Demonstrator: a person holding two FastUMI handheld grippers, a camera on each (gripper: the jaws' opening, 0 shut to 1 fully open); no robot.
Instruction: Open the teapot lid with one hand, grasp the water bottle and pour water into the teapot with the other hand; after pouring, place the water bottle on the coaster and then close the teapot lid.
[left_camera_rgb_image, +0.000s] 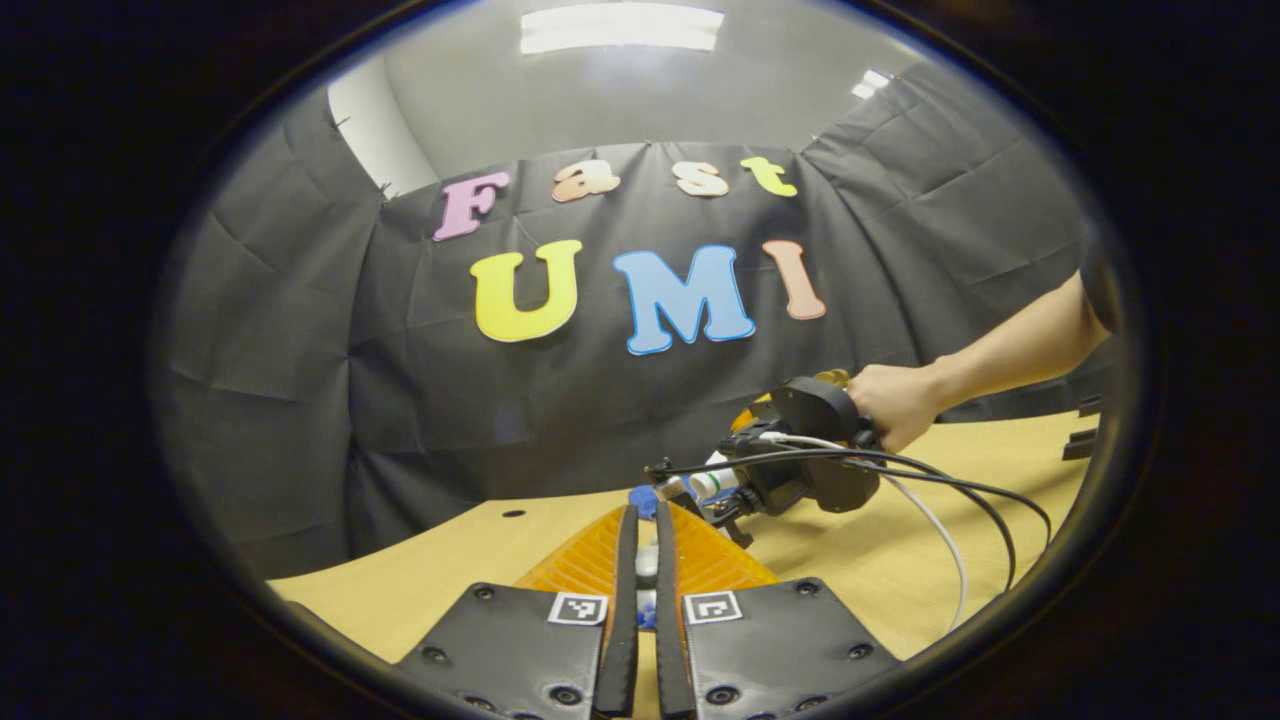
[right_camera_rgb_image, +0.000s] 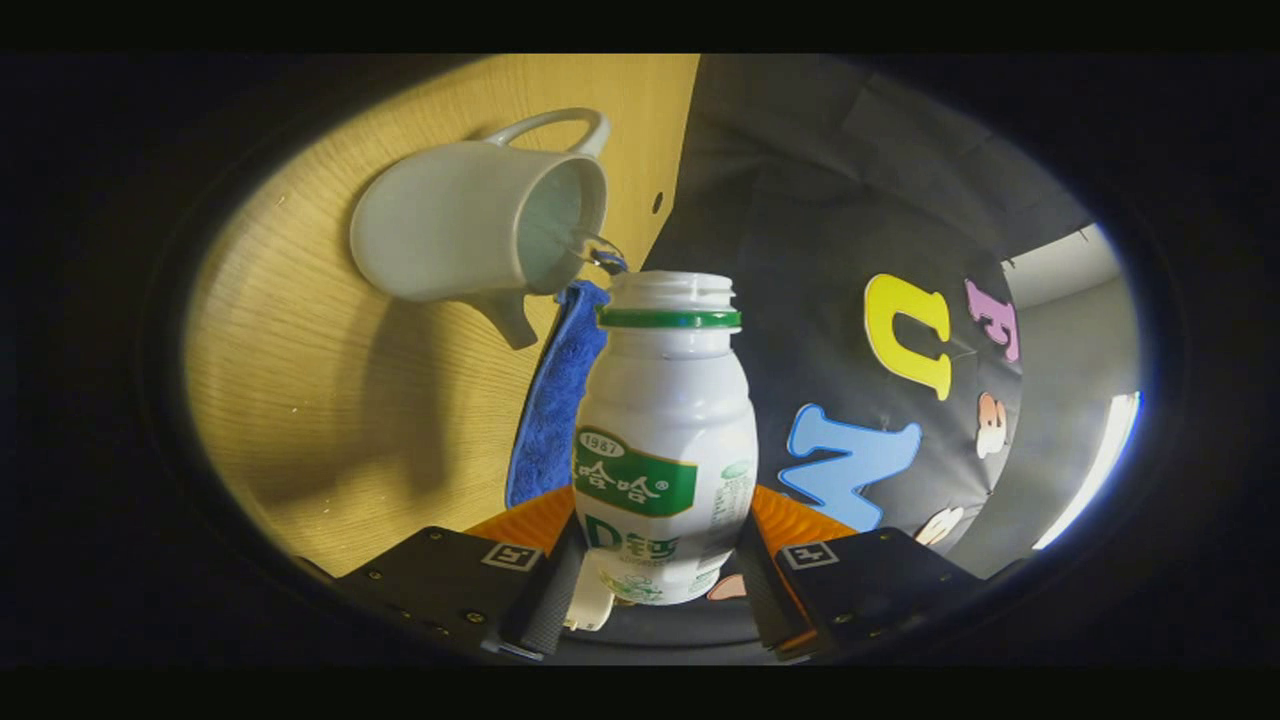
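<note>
white teapot (right_camera_rgb_image: 470, 235), white bottle (right_camera_rgb_image: 665, 440) w/ green label, blue cloth (right_camera_rgb_image: 555, 400)

The right gripper (right_camera_rgb_image: 655, 590) clamps a white water bottle (right_camera_rgb_image: 665, 440) between both fingers, its uncapped mouth toward twelve o'clock. At ten o'clock, a white teapot (right_camera_rgb_image: 470, 235) stands open on the wooden table (right_camera_rgb_image: 330, 420), a thin stream of water (right_camera_rgb_image: 600, 252) running from bottle to rim. A blue cloth (right_camera_rgb_image: 555, 400) lies between them.
</note>
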